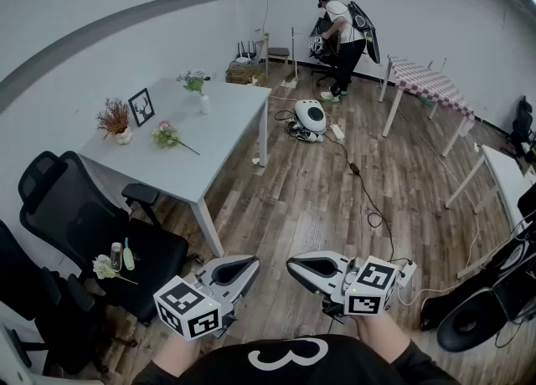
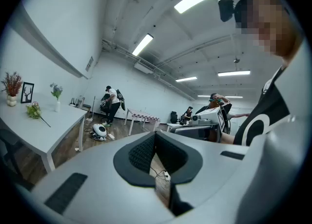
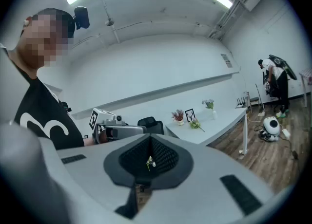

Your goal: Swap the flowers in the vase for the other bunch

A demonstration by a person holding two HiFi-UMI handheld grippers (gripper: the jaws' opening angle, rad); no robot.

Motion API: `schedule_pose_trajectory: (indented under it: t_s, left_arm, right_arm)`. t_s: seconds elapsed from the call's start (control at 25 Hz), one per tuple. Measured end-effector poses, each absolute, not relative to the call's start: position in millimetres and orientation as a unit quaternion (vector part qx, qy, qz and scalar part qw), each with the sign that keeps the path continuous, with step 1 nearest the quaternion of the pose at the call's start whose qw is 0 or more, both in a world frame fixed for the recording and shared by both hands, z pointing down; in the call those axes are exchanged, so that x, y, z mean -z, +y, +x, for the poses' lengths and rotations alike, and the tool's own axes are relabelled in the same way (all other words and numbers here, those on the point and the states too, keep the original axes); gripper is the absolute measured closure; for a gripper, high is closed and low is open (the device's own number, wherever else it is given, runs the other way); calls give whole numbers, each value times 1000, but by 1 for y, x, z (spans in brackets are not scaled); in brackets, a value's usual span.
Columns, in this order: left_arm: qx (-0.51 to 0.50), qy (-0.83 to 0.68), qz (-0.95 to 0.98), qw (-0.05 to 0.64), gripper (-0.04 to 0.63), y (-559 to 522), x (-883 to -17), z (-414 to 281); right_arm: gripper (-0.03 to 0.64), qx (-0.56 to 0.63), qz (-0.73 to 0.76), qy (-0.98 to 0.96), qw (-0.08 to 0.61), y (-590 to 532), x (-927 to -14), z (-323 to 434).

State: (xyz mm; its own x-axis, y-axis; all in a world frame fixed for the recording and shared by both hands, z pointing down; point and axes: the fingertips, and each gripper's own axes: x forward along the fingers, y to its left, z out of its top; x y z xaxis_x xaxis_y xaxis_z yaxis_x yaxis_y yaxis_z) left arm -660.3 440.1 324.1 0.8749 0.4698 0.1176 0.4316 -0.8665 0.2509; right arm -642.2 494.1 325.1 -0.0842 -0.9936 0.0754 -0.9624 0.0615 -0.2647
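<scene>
A small white vase (image 1: 203, 105) with a pale bunch of flowers (image 1: 194, 81) stands on the far part of the white table (image 1: 226, 136). A second pink bunch (image 1: 167, 135) lies flat on the table nearer me. Both grippers hover close to my body over the wooden floor, far from the table. They point toward each other, tips a little apart. My left gripper (image 1: 249, 266) is shut and holds nothing. My right gripper (image 1: 293, 265) is also shut and holds nothing. The vase (image 2: 57, 105) and the lying bunch (image 2: 34, 111) show small in the left gripper view, and the vase (image 3: 213, 114) in the right gripper view.
A potted dried red plant (image 1: 115, 119) and a picture frame (image 1: 141, 106) stand on the table. A black office chair (image 1: 100, 233) at the left carries a white flower (image 1: 105, 268) and small bottles. A white device (image 1: 310, 116) and cables lie on the floor. A person (image 1: 342, 33) works far back.
</scene>
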Motion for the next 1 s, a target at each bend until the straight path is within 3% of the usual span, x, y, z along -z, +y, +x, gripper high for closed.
schedule_pose_trajectory:
  t_s: [0.68,1.0]
  left_arm:
    - [-77,241,962,102,584,440,-318,-663]
    - [-89,254,957,113,584,442,-327,-629]
  right_arm:
    - [609,109,-683,718,79,496,-313,-641]
    - [609,120,-685,713,82,498,-326,-611]
